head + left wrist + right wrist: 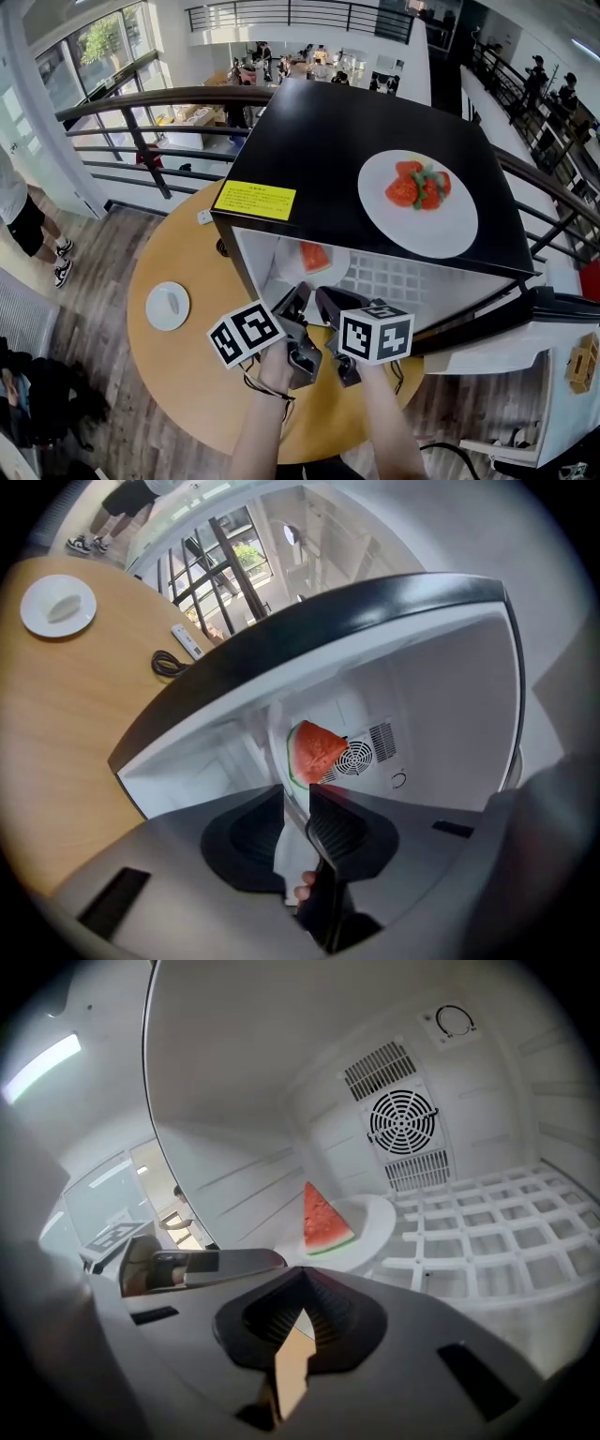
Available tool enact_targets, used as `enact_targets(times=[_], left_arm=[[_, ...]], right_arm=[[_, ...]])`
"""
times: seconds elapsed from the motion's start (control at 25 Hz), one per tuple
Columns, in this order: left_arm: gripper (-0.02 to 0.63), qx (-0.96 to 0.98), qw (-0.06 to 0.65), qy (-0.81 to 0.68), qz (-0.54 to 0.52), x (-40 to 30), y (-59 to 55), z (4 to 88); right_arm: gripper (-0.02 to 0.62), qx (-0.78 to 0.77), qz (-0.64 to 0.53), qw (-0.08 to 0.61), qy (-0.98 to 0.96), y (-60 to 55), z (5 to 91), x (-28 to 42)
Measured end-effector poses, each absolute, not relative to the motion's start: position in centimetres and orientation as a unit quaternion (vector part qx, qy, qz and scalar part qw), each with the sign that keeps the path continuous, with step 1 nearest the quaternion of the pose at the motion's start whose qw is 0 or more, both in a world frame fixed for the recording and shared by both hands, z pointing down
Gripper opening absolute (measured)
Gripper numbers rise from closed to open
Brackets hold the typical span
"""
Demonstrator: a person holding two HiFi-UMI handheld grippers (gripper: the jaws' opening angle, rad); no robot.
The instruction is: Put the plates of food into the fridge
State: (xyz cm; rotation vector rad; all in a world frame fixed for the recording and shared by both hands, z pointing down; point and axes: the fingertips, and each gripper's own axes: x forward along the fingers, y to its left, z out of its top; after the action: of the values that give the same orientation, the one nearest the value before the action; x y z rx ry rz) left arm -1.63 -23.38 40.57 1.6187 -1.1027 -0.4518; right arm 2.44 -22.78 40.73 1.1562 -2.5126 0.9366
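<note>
— Stock, left to right?

— Small plate [168,306]: on counter [187,375], pending. Left tool [298,808]: I hold it slack around watermelon plate [370,1218] rim; plate rests on fridge [309,159] shelf [469,1232]. Right tool [302,1312]: closed, empty. Red-food plate [417,202]: on fridge top, pending.

The fridge top [309,141] is gleaming black, smooth and glossy, with a matt yellow paper label [254,200] sticking at its front left corner. The inner walls [281,1063] are showing smooth white plastic with a soft sheen, and the shelf grid [487,1232] is looking like the same white plastic. The upper plate [450,239] and the shelf plate [375,1218] are shining like glazed white ceramic. The watermelon wedge [323,1218] is showing grainy, moist flesh. The left gripper [298,799] and right gripper [302,1283] are showing matt dark grey plastic with ribbed pads. The round table [178,366] is showing smooth, matt pale wood.
</note>
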Motion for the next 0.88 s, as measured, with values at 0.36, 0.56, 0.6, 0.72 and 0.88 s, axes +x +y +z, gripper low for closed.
enact_targets(times=[0.36,0.56,0.6,0.72,0.88], left_arm=[[0.074,0.698,0.524,-0.454,-0.177,-1.4,-22.6,40.1],[0.074,0.701,0.518,-0.458,-0.174,-1.9,-22.2,40.2],[0.073,0.703,0.515,-0.459,-0.173,-1.9,-22.1,40.1],[0.072,0.717,0.499,-0.453,-0.176,-1.6,-21.6,39.5],[0.072,0.745,0.464,-0.441,-0.186,-1.2,-20.7,38.1]], right_arm=[[0.012,0.420,0.310,0.096,-0.847,-25.0,40.5,2.9],[0.012,0.430,0.315,0.080,-0.842,-25.5,40.6,3.3],[0.012,0.431,0.315,0.077,-0.842,-25.4,40.5,3.4],[0.012,0.432,0.313,0.063,-0.844,-24.5,40.0,3.5],[0.012,0.434,0.301,0.018,-0.849,-22.8,37.9,4.2]])
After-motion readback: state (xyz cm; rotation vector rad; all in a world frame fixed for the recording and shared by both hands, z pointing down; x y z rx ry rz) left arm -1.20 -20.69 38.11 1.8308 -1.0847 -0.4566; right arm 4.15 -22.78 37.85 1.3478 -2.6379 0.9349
